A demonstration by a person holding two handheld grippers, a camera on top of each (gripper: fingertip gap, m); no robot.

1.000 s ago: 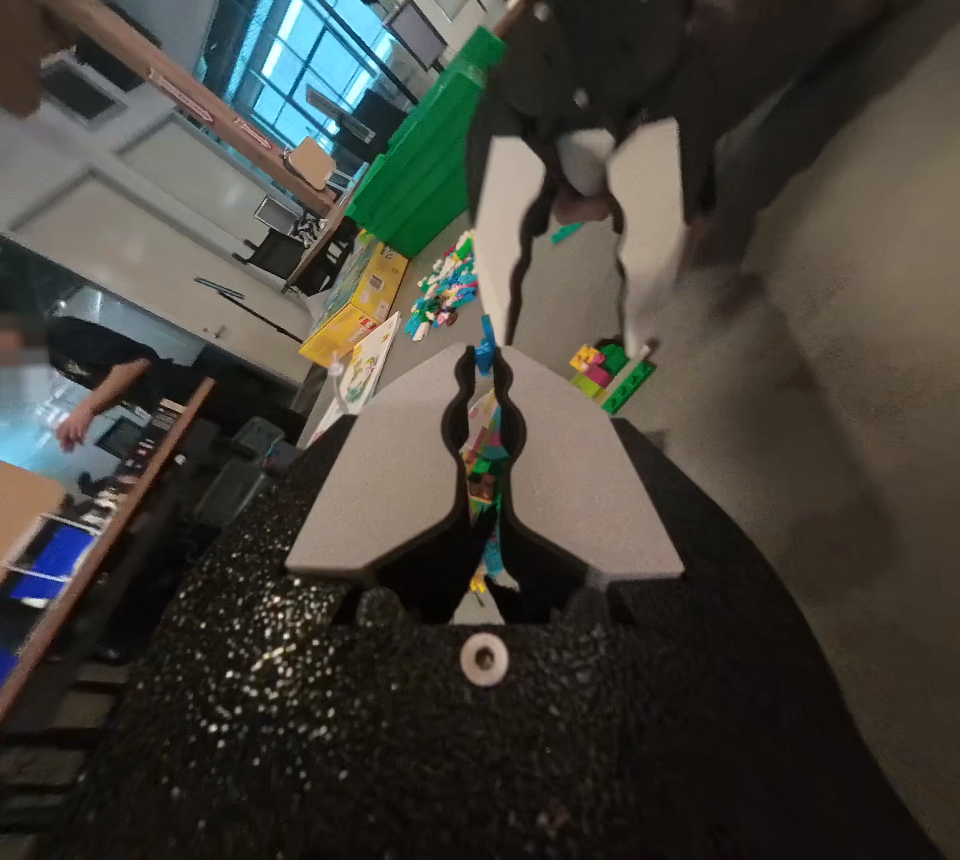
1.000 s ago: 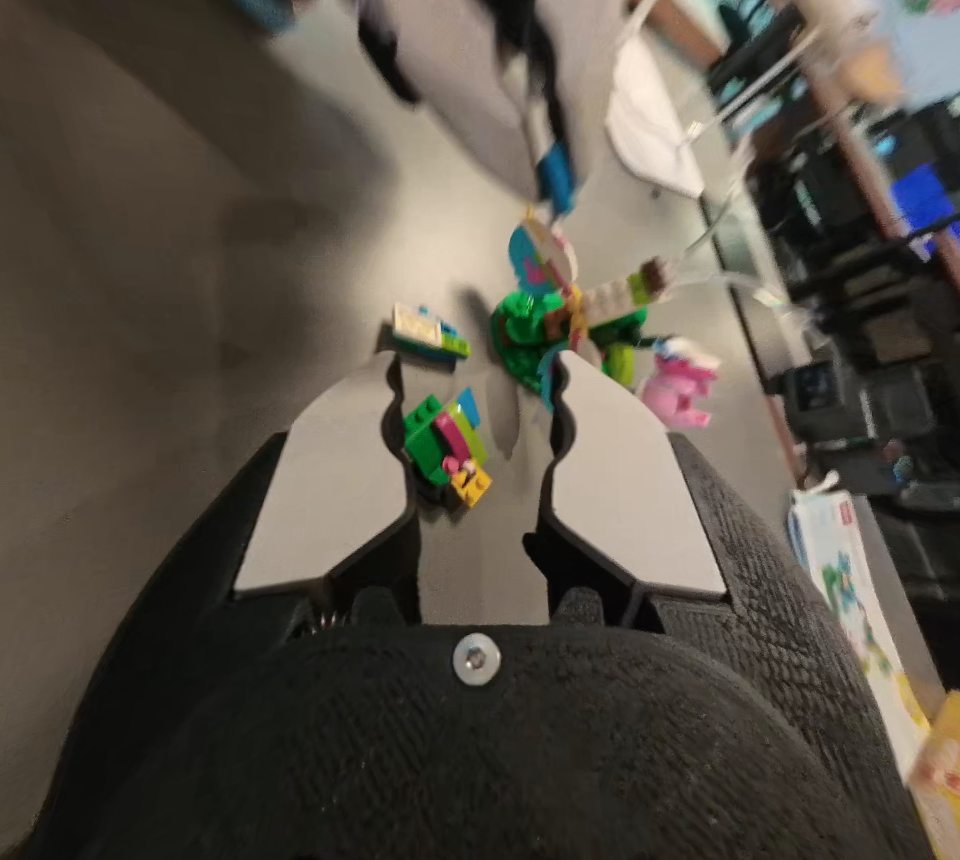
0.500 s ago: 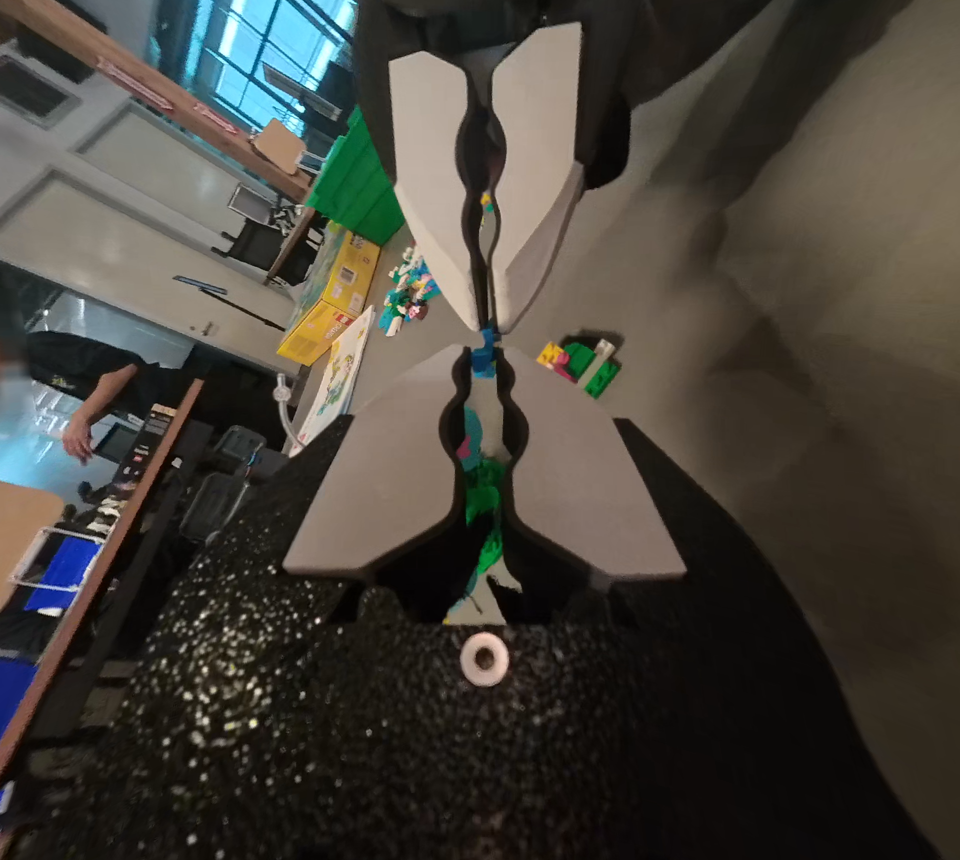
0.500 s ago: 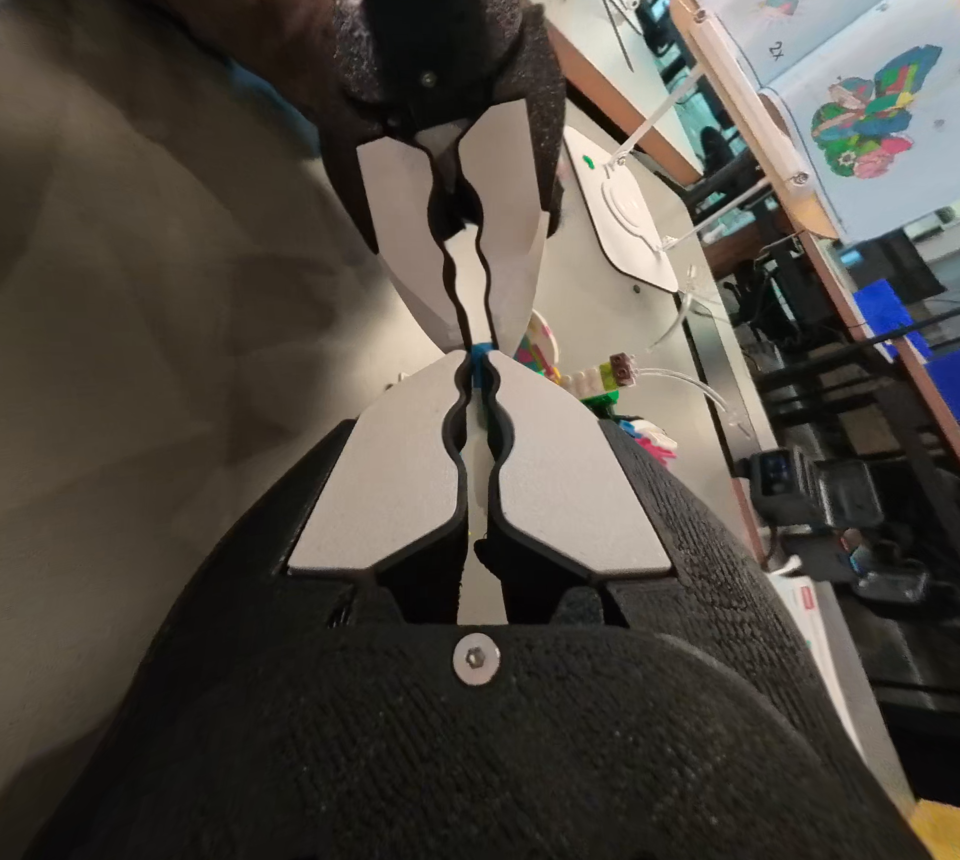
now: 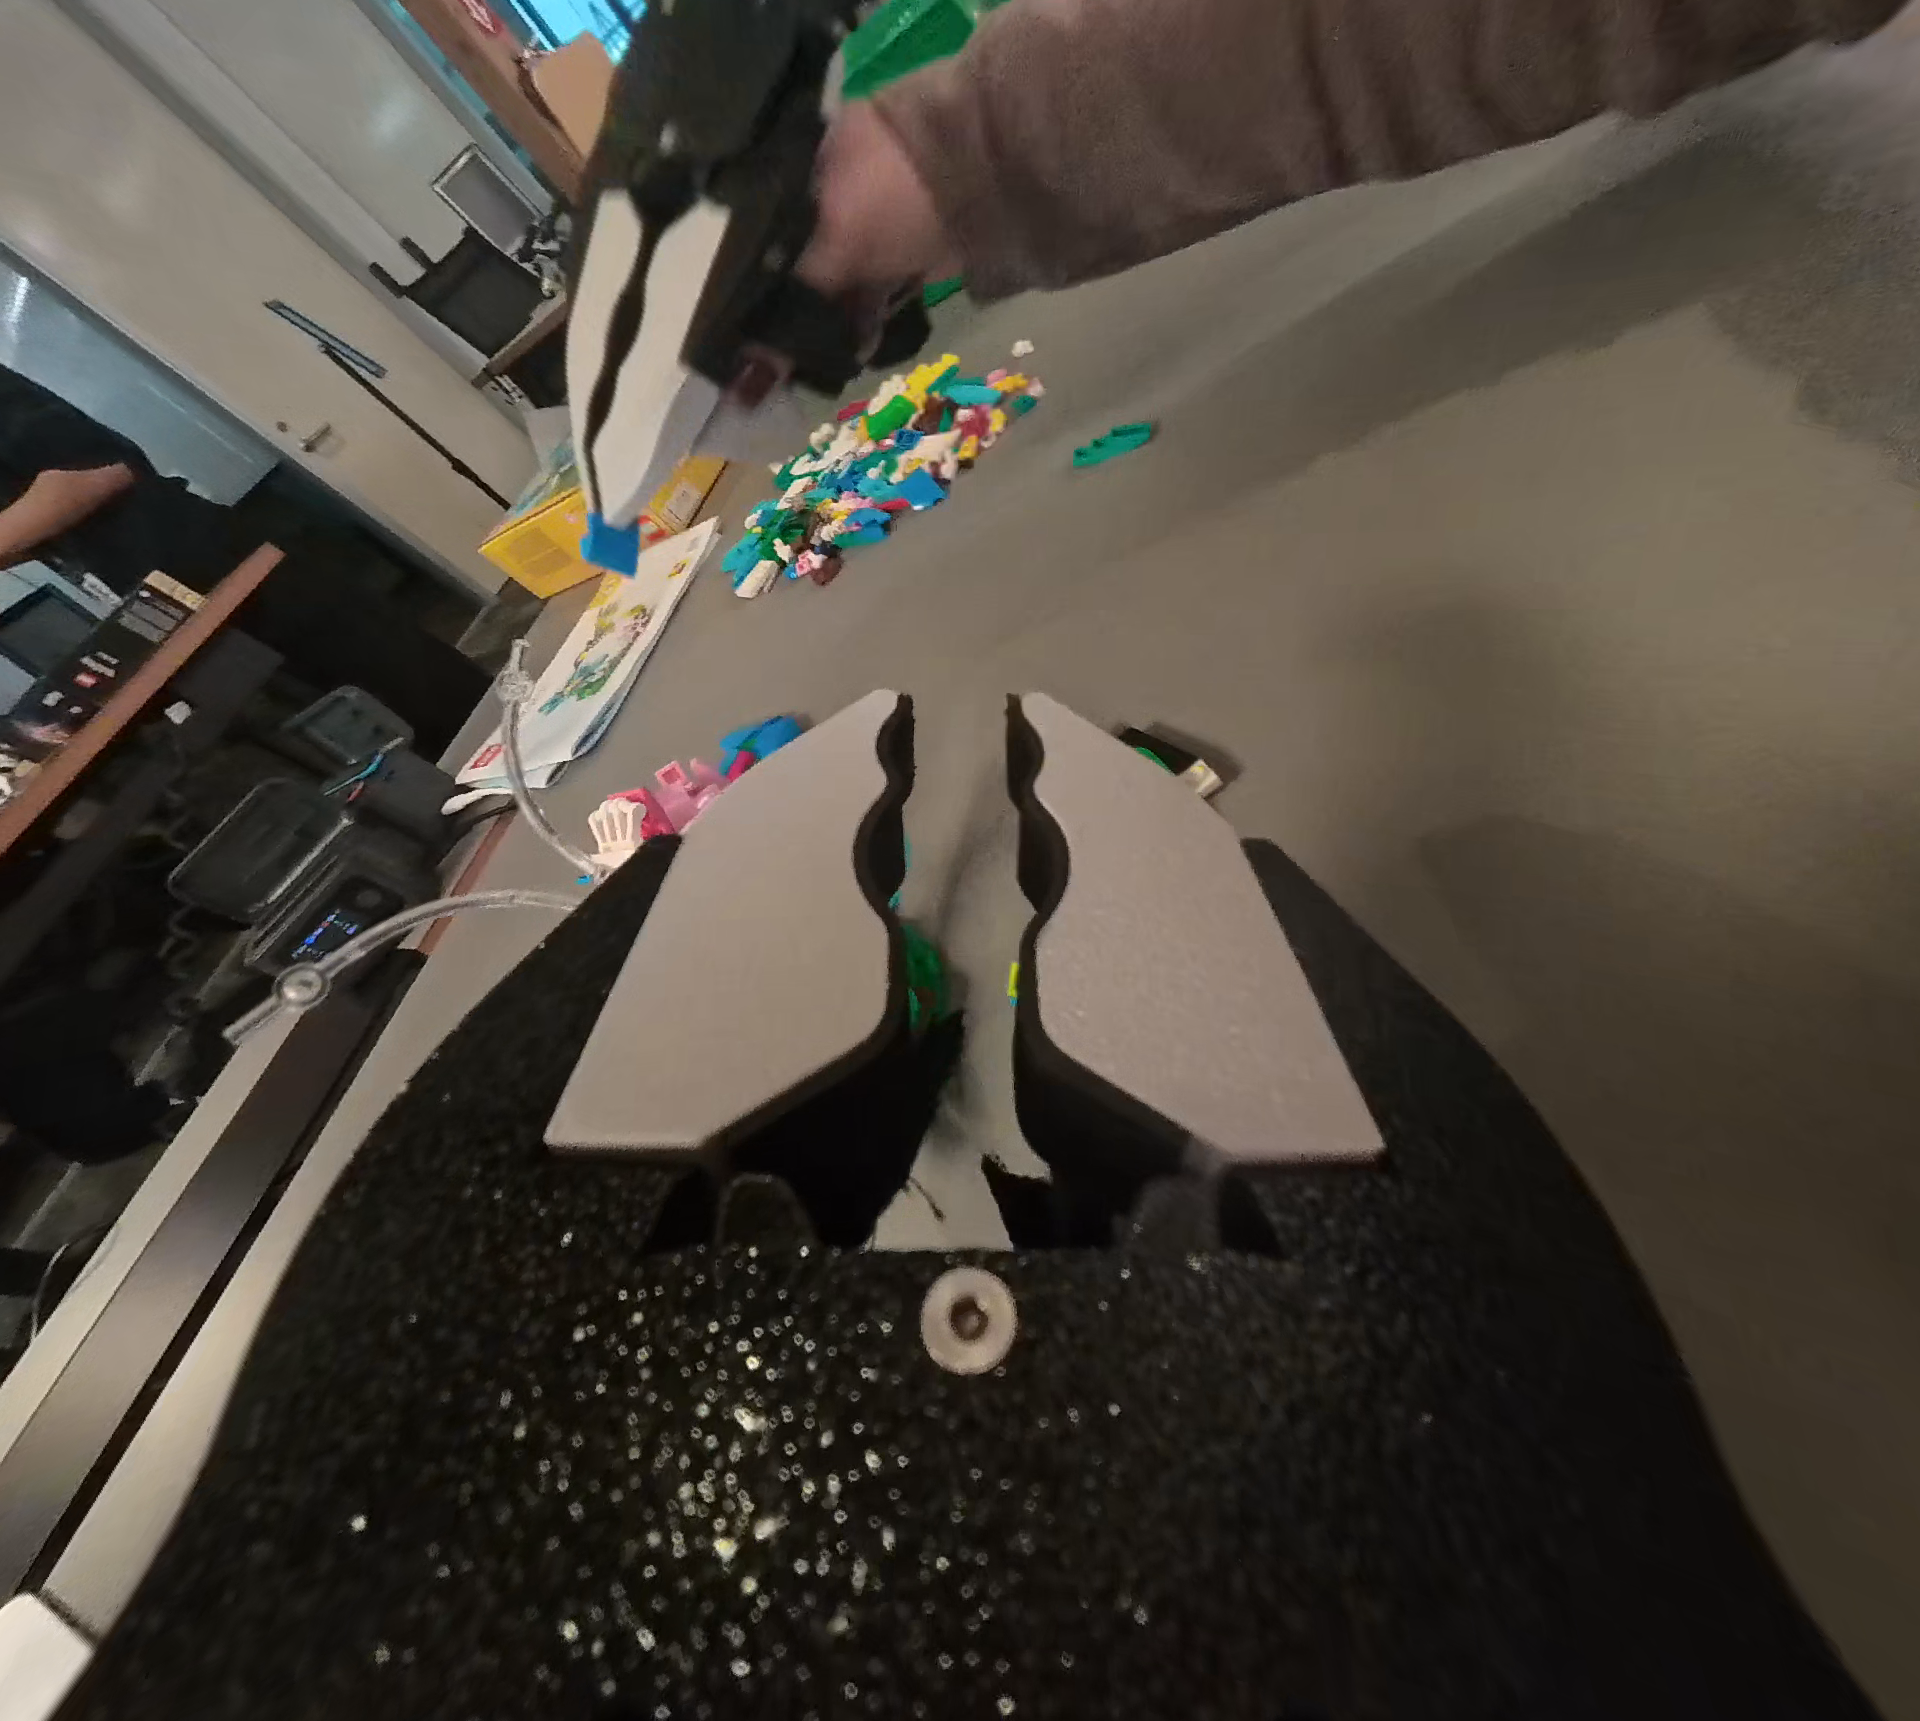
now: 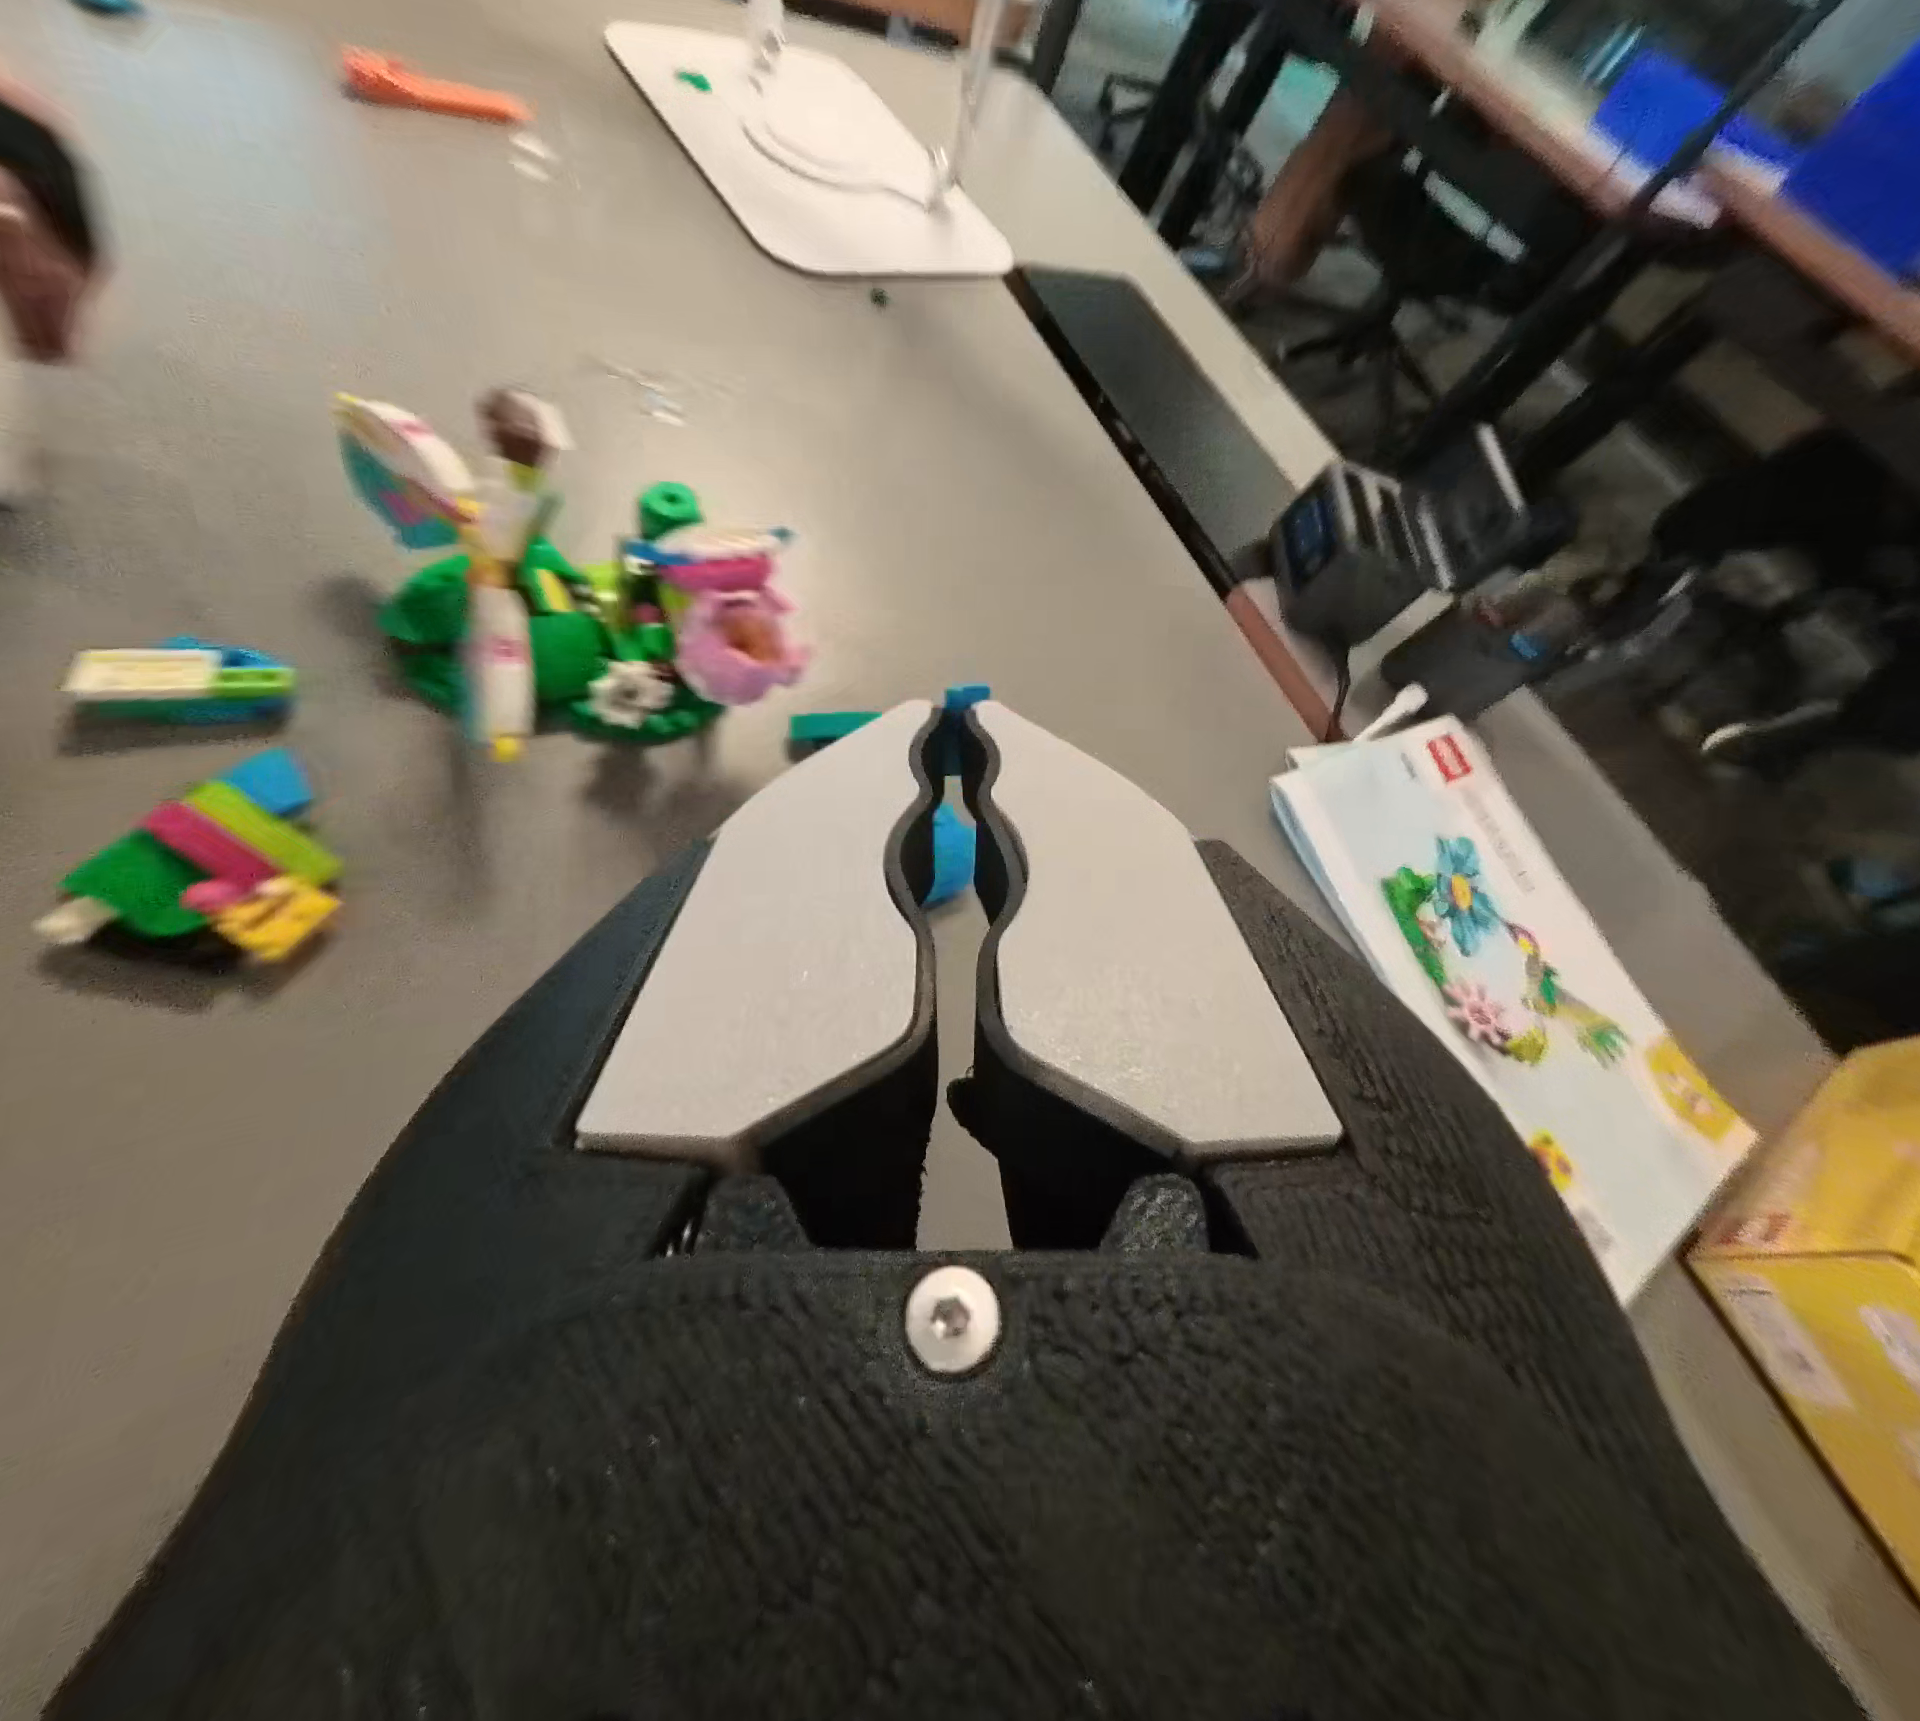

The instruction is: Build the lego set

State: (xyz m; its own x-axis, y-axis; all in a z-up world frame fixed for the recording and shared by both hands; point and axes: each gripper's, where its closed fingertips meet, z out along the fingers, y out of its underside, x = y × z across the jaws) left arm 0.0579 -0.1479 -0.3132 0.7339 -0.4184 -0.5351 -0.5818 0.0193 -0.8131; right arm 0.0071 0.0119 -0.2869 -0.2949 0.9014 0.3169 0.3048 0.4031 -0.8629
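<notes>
My right gripper (image 6: 956, 717) is shut on a small blue lego piece (image 6: 962, 699) that sticks out of its tips, held above the grey table. In the left wrist view the right gripper (image 5: 608, 518) hangs at upper left with the blue piece (image 5: 610, 545) in its tips. My left gripper (image 5: 958, 715) is open and empty, low over the table. The green flower build (image 6: 561, 622) stands left of the right gripper. A bit of green build (image 5: 920, 975) shows between the left fingers.
A pile of loose pieces (image 5: 883, 466) and a teal piece (image 5: 1112, 443) lie farther off. A green and pink sub-assembly (image 6: 197, 882), a white-topped plate (image 6: 177, 679), an instruction booklet (image 6: 1496, 944), a yellow box (image 6: 1829, 1256) and a white stand base (image 6: 821, 154) lie around. There is about 15 cm between the tips of the two grippers. From my left tips it is roughly 8 cm to the white-topped plate (image 6: 177, 679); from my right, 20 cm.
The right gripper shut on the blue piece that the left gripper held. The left gripper opened and let it go. The right gripper moved away with the piece.
</notes>
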